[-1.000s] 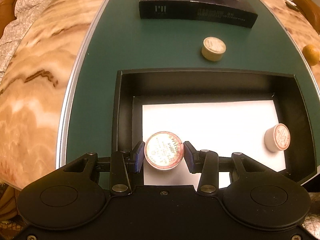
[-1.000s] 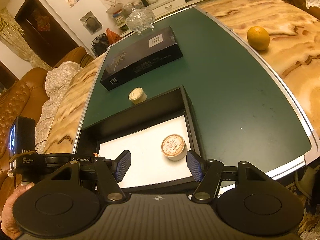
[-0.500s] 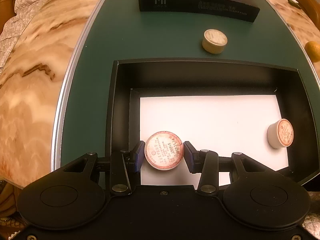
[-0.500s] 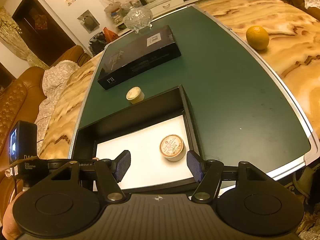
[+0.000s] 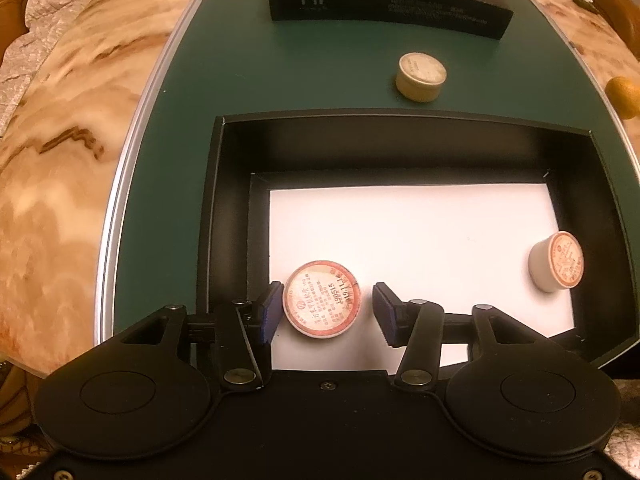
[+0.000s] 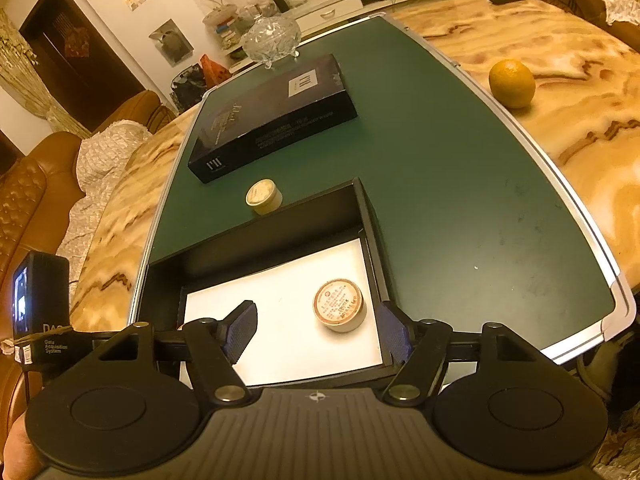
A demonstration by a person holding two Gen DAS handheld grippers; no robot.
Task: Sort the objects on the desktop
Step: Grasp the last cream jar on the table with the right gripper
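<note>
inside the black open box (image 5: 224, 216) lie two round red-labelled tins: one (image 5: 321, 298) between the left gripper (image 5: 324, 308)'s parted fingers, unclamped; right gripper (image 6: 316, 330) wide, empty. one cream tin (image 5: 421, 76) waits on the green bench (image 5: 320, 72).

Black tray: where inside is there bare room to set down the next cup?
The black tray has its white liner bare between the near-left cup and the right-wall cup, and along the far wall. Crowded only at those two spots.

orange (image 6: 512, 83), glass bowl (image 6: 272, 40), marble table (image 6: 560, 92)
</note>
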